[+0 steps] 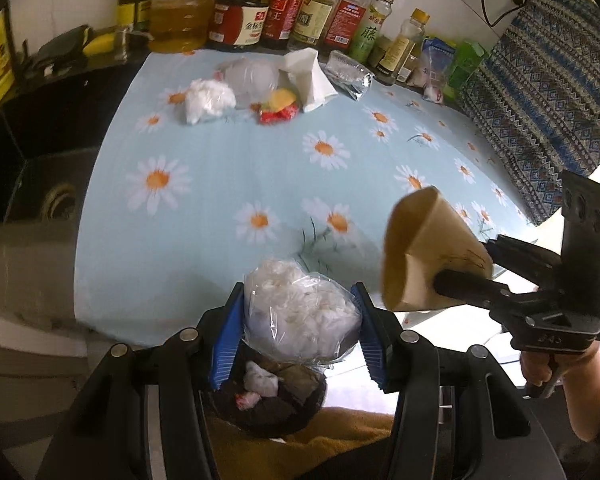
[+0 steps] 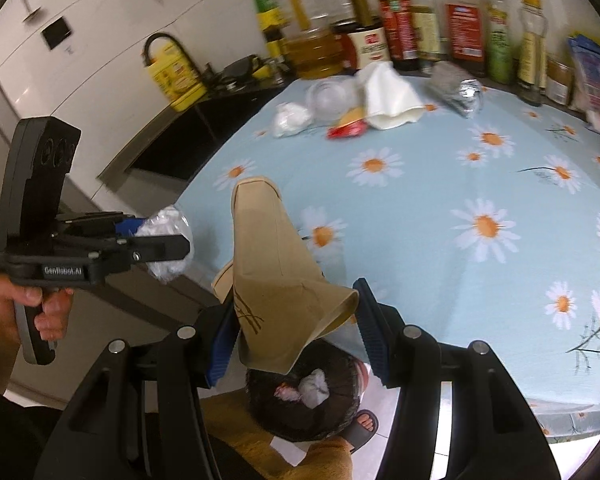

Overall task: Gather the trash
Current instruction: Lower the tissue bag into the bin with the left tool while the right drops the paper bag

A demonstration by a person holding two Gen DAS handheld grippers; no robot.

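My left gripper [image 1: 300,312] is shut on a clear plastic bag of white tissue [image 1: 300,312], held above a black-lined trash bin [image 1: 276,404] on the floor at the table's near edge. My right gripper [image 2: 296,320] is shut on a crumpled brown paper bag [image 2: 276,276], held over the same bin [image 2: 300,408]. The bin holds white and red scraps. More trash lies at the far side of the table: a white tissue wad [image 1: 208,100], a clear plastic container [image 1: 252,76], a red and yellow wrapper [image 1: 278,110], a white paper bag [image 1: 308,76] and a foil wrapper [image 1: 350,76].
The table has a light blue daisy cloth [image 1: 260,168]. A row of sauce and oil bottles [image 1: 284,12] stands along its far edge. A black sink [image 1: 40,184] lies to the left. A patterned cloth [image 1: 540,92] hangs at right. A sandalled foot [image 2: 362,426] is beside the bin.
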